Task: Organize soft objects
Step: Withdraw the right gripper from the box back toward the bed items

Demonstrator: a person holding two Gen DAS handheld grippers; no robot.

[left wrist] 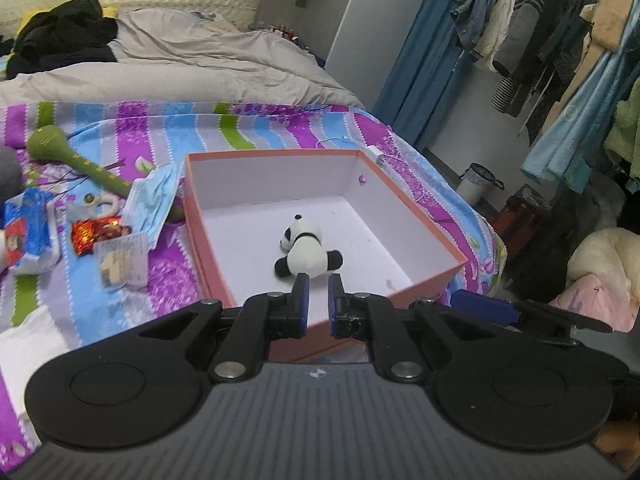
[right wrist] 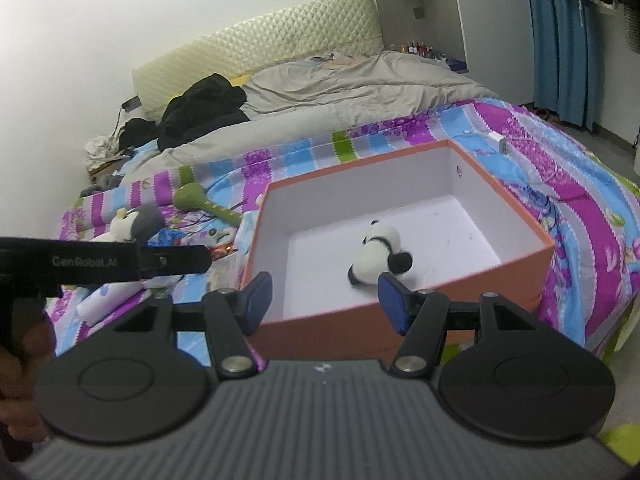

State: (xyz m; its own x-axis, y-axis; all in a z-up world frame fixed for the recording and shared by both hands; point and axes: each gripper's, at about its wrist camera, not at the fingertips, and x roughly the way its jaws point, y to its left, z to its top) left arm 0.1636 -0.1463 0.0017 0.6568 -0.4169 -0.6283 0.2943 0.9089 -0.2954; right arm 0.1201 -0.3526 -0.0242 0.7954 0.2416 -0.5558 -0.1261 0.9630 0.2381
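A small black-and-white panda plush [left wrist: 306, 250] [right wrist: 376, 254] lies on its side inside an open orange box [left wrist: 276, 155] [right wrist: 400, 328] with a white lining, which stands on the striped bedspread. My left gripper [left wrist: 318, 284] hovers over the box's near edge, just behind the panda; its jaws stand nearly together with nothing between them. My right gripper [right wrist: 324, 288] is open and empty, also above the near wall. A green long-necked plush [left wrist: 60, 144] [right wrist: 196, 200] and a grey-and-white penguin plush [right wrist: 136, 222] lie on the bedspread left of the box.
Left of the box lie a tissue pack [left wrist: 30, 232], a face mask [left wrist: 154, 200], a red wrapper [left wrist: 96, 234] and a clear packet [left wrist: 122, 264]. A grey duvet [left wrist: 192, 52] and black clothes [left wrist: 64, 32] cover the far bed. Hanging clothes [left wrist: 560, 40] fill the right.
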